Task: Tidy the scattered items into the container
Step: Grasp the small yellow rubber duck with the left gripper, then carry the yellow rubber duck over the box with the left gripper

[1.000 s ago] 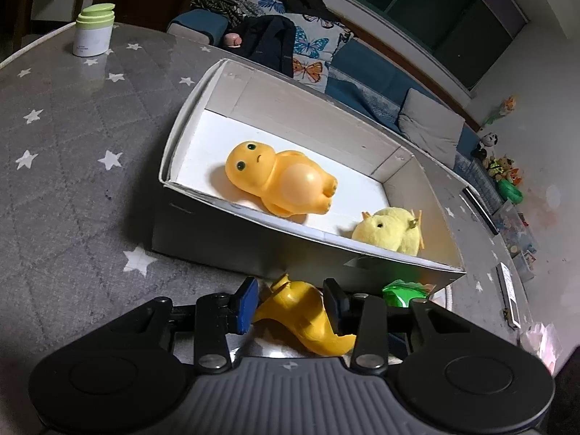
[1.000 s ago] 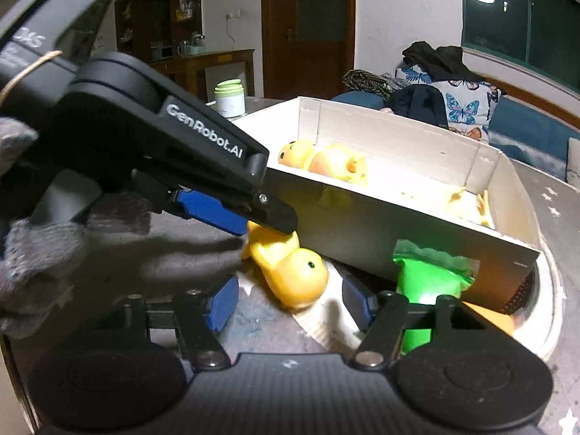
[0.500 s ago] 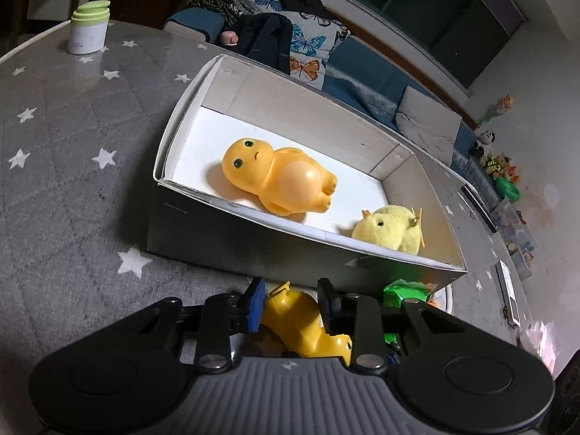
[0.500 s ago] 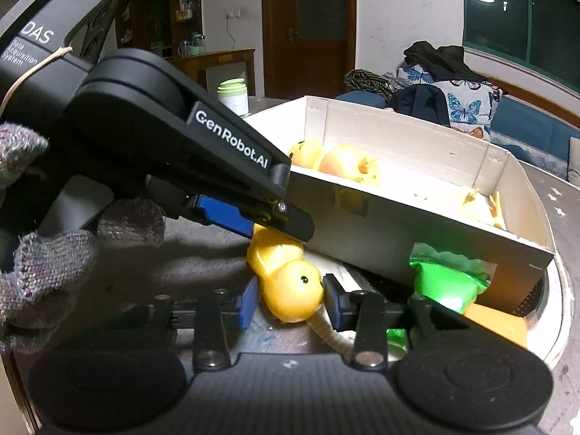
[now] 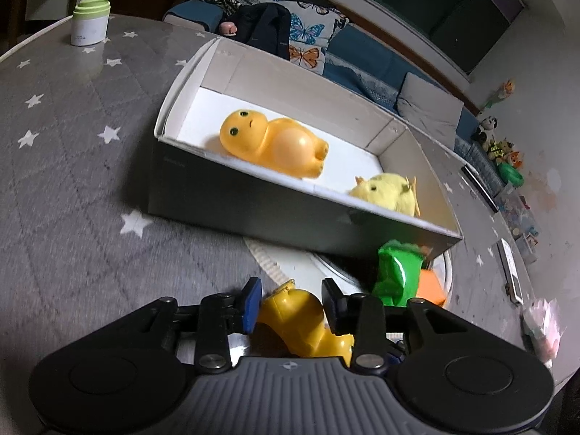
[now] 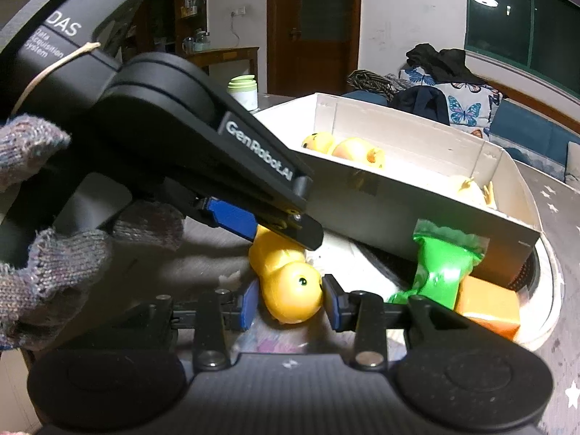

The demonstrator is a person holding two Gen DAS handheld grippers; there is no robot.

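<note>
- Left wrist view: left tongs (image 5: 291, 299) are closed on the body of a yellow duck toy (image 5: 302, 320), both pads touching it.
- Right wrist view: right tongs (image 6: 290, 299) grip the same duck's head (image 6: 293, 288).
- A green packet (image 5: 398, 275) and an orange block (image 5: 429, 284) lie just beside it.
- Behind them, the white box (image 5: 253, 199) on the star-patterned bench (image 5: 65, 181) holds an orange figure (image 5: 272, 143) and a yellow plush chick (image 5: 388, 194).

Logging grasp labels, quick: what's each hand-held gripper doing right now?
Left hand-held gripper: closed on the body of the yellow duck toy.
Right hand-held gripper: closed on the same toy's head.
</note>
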